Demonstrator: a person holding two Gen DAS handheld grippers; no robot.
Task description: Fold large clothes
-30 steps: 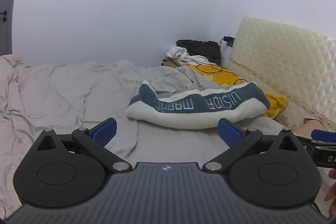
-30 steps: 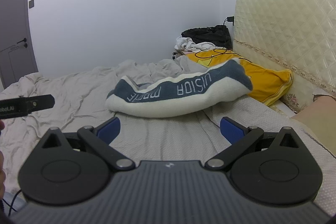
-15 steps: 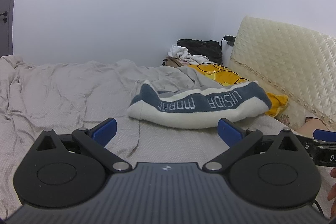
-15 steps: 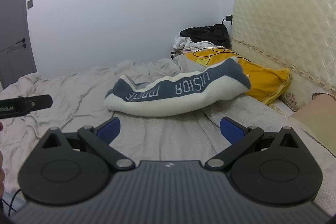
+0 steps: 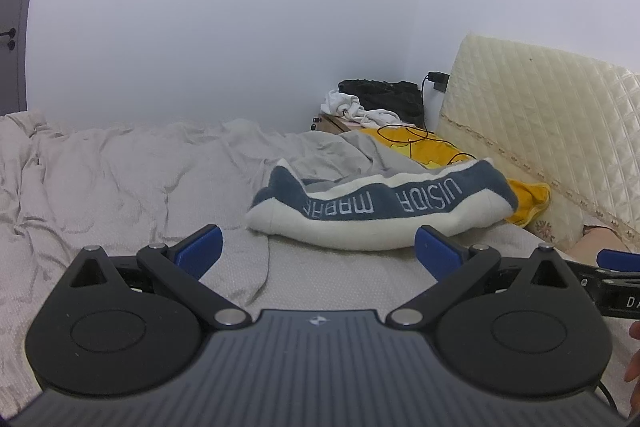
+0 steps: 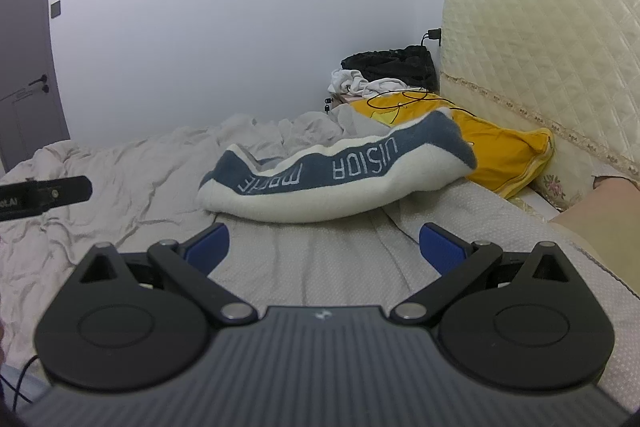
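A light grey garment with a fine dotted weave (image 5: 328, 279) lies spread on the bed, its edge running under both grippers; the right wrist view shows the grey garment (image 6: 320, 259) too. My left gripper (image 5: 318, 247) hovers low over it, open, nothing between its blue pads. My right gripper (image 6: 324, 243) is likewise open and empty above the cloth. Each gripper shows in the other's view: the right gripper (image 5: 618, 269) at the far right edge, the left gripper (image 6: 44, 193) at the far left.
A rolled white and blue blanket with lettering (image 5: 380, 215) lies across the bed just beyond the garment. Behind it are a yellow pillow (image 6: 500, 151) with a cable, a cream quilted headboard (image 6: 540, 59), and a bedside stand piled with clothes (image 5: 376, 103). Crumpled beige bedding (image 5: 100, 179) spreads left.
Hardly anything differs: both views drift very slightly, and both grippers stay open over the grey garment.
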